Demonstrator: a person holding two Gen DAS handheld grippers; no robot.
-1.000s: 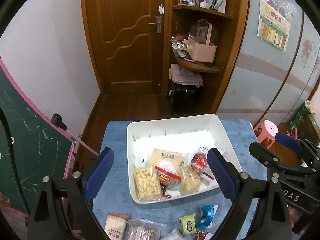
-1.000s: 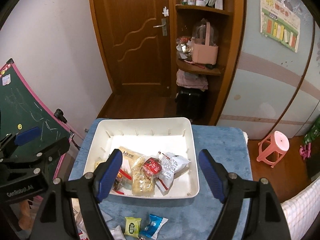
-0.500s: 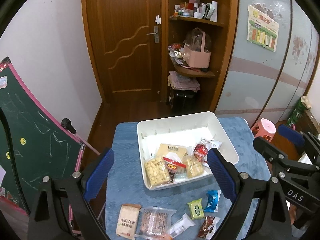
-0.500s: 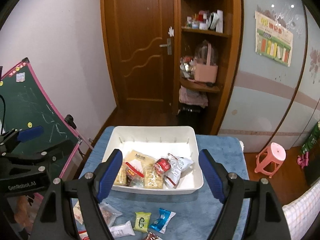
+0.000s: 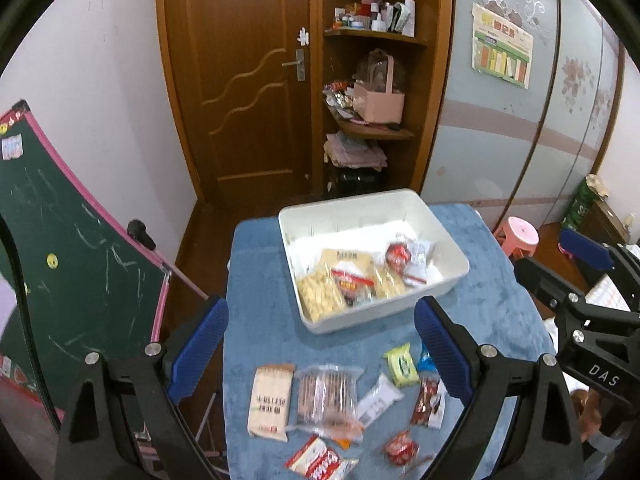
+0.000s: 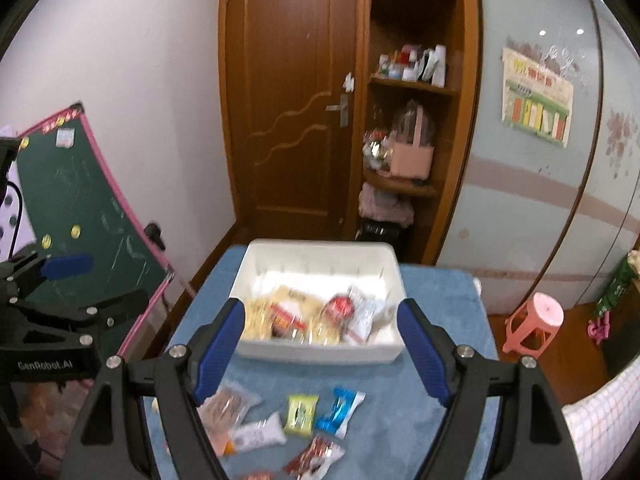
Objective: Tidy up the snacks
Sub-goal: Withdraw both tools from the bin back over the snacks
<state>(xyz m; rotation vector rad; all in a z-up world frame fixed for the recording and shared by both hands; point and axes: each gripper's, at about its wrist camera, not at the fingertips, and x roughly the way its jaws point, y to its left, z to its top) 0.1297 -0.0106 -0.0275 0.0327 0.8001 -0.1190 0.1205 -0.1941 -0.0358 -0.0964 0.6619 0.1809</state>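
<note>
A white bin (image 5: 448, 248) (image 6: 320, 350) sits on the blue table and holds several snack packs, among them a yellow puff bag (image 5: 318, 294) and a red round pack (image 5: 398, 256). Loose snacks lie in front of it: a beige pack (image 5: 270, 400), a clear cracker pack (image 5: 326, 394), a green candy (image 5: 400, 364) (image 6: 302, 414) and a blue candy (image 6: 340, 406). My left gripper (image 5: 320, 352) is open and empty, held above the loose snacks. My right gripper (image 6: 320, 352) is open and empty, held above the bin's near wall.
The blue cloth table (image 5: 260, 320) drops off at the left beside a green chalkboard (image 5: 60, 260). A pink stool (image 5: 518, 236) stands on the floor at the right. A wooden door and corner shelves (image 5: 372, 80) are behind the table.
Both grippers have pulled back and up from the bin, so more of the table and the loose snacks in front of it shows. Both stay open and empty.
</note>
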